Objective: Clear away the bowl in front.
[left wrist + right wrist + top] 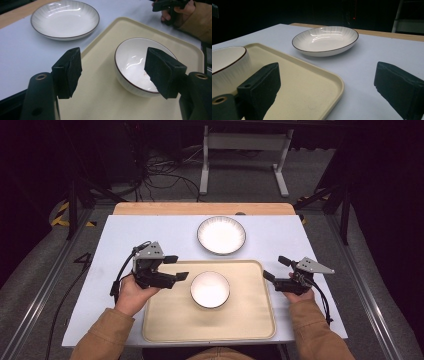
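Bowl (210, 289) (white, dark-rimmed) sits on the beige tray (165, 320), nearest the person. Just left of it, the left gripper (176, 268) hangs over the tray's edge, jaws released and gripping nothing. Off the tray's right edge, the right gripper (276, 268) stands released too. Farther back, a shallow plate (221, 235) rests on the table (125, 232).

Table (150, 232): pale blue-grey top, wooden strip along the far edge. Directly on it: beige tray (250, 320) at the near middle, and a white plate (221, 235) just beyond the tray, apart from it.
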The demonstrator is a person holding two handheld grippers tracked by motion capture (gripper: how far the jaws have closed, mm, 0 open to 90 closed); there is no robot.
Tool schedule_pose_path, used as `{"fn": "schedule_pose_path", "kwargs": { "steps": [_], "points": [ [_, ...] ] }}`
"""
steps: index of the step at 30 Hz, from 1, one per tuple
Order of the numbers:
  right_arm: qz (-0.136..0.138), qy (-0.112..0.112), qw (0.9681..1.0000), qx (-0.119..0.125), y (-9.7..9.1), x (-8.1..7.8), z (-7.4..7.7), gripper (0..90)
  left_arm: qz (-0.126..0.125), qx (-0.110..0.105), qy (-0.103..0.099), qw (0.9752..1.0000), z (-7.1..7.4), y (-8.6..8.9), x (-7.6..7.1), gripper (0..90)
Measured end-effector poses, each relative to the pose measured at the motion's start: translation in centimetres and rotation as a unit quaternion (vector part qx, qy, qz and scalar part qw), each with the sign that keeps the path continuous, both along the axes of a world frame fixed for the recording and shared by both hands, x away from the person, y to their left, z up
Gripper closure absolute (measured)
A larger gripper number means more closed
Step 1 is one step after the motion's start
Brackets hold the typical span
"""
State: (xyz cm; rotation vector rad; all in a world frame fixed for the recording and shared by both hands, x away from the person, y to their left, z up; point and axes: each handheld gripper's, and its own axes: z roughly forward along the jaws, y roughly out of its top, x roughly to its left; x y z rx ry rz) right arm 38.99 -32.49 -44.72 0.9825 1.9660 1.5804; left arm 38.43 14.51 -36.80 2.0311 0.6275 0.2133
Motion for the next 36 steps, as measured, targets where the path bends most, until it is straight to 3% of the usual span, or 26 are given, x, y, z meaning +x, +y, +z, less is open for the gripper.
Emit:
{"fn": "schedule_pose_path", "kwargs": {
  "steps": [4,6,10,16,19,23,29,33,36],
  "points": [
    [0.0,-0.005,1.0,0.001,-0.1,0.0,0.0,6.4,0.018,-0.022,-0.008,0.9996,-0.4,1.4,-0.2,28.5],
    [0.0,-0.005,1.0,0.001,-0.1,0.0,0.0,6.2,0.024,-0.023,-0.015,0.9993,-0.5,1.7,-0.3,27.7],
    [0.005,-0.01,0.9999,0.007,-0.3,0.0,0.1,5.3,0.051,-0.04,-0.038,0.9972,-1.4,3.2,-1.0,27.5],
    [0.015,-0.015,0.9997,0.007,-0.3,-0.3,0.2,4.9,0.078,-0.052,-0.044,0.9946,-2.7,5.3,-1.6,27.6],
    [0.019,-0.019,0.9996,0.004,-0.2,-0.5,0.3,4.8,0.101,-0.052,-0.068,0.9912,-3.5,6.1,-2.3,26.9],
    [0.021,-0.021,0.9995,0.002,-0.2,-0.6,0.3,4.3,0.104,-0.055,-0.08,0.9898,-4.2,6.8,-2.5,24.2],
    [0.025,-0.026,0.9994,-0.003,-0.2,-0.8,0.3,2.5,0.104,-0.079,-0.066,0.9892,-5.7,7.8,-2.2,12.9],
    [0.025,-0.029,0.9993,-0.001,-0.2,-0.9,0.4,0.5,0.115,-0.099,-0.052,0.9869,-6.7,8.0,-1.8,0.2],
    [0.025,-0.032,0.9992,0.0,-0.3,-0.9,0.4,0.2,0.116,-0.105,-0.048,0.9865,-7.2,8.1,-1.6,0.0]
  ]
}}
